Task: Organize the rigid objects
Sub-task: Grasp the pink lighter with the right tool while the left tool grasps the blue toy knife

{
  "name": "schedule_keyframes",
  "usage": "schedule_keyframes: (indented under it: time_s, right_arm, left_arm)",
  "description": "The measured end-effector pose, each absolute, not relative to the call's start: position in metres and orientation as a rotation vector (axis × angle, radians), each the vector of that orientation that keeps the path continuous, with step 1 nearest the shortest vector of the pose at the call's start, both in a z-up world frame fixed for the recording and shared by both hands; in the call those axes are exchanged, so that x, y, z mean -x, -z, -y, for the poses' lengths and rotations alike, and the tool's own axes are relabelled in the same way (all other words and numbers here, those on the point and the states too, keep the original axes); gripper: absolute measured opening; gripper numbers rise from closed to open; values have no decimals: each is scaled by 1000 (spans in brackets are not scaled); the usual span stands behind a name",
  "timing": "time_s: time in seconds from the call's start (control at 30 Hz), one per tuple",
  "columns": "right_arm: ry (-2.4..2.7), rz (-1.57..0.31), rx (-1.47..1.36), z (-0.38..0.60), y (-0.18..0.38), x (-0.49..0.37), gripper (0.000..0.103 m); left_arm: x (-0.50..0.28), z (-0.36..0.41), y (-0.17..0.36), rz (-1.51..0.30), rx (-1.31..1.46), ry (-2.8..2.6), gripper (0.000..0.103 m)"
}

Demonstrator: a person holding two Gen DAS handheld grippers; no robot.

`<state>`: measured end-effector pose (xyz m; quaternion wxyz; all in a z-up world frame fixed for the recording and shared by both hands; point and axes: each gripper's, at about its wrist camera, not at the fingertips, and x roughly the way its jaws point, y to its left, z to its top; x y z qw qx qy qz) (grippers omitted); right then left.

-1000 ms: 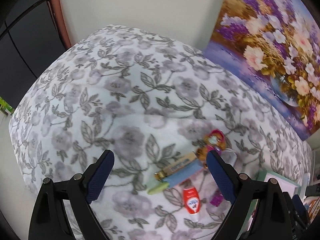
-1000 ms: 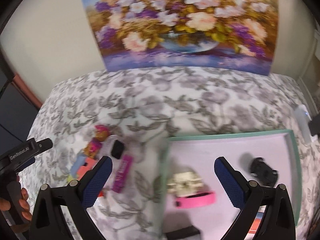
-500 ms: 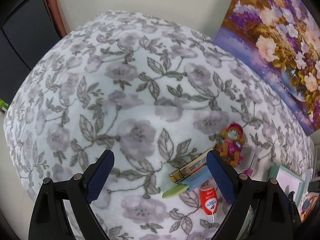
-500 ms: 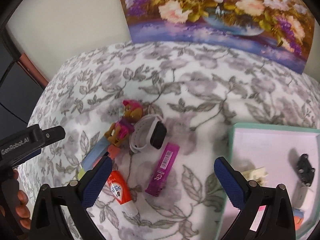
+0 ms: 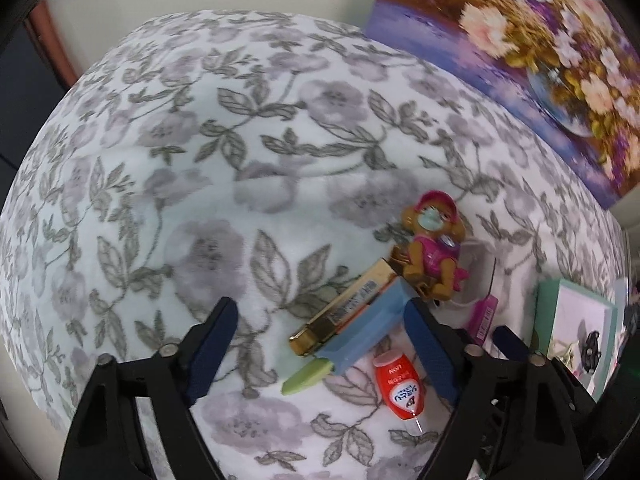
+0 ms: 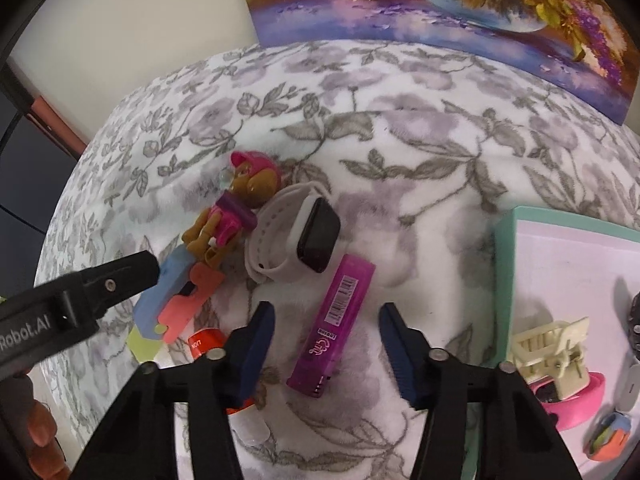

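Closing right claw [image 6: 326, 344] around purple lighter [image 6: 334, 326] on floral blanket [image 6: 400, 128]
Pads not yet touching, nothing gripped; best squeezed across narrow sides, clear of white smartwatch [image 6: 296, 236] beyond. Left claw [image 5: 320, 354] closing, empty, over gold lighter [image 5: 344, 308] and blue piece [image 5: 368, 332]; teal tray [image 6: 505, 264] right.

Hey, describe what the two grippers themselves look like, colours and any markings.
Both grippers, left and right, are black plastic frames with silver screw heads and two dark blue ribbed finger pads. The left one's side shows in the right wrist view with white lettering ending "Robot.AI". No cables or sleeves show.
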<state>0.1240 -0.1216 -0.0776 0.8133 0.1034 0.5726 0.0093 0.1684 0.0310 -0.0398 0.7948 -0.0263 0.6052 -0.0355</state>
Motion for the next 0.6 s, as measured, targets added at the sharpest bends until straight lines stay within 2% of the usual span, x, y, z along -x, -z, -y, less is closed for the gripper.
schedule_keyframes:
  time_s: [0.2, 0.27, 0.33, 0.43, 0.6]
  right_arm:
    - [-11, -1217, -170, 115, 81, -125, 39]
    - [3, -1218, -149, 116, 81, -125, 30]
    - [6, -1223, -163, 121, 81, -124, 27]
    - [22, -1229, -176, 131, 81, -122, 23]
    - [24, -1233, -187, 136, 81, -122, 23]
  left_arm:
    - [-167, -17, 44, -1311, 11, 128, 59]
    - [-165, -10, 45, -1311, -15, 148, 51]
    - [-164, -5, 46, -1314, -32, 156, 41]
    - [-162, 0, 49, -1319, -54, 169, 36]
    - [-160, 10, 51, -1317, -97, 196, 31]
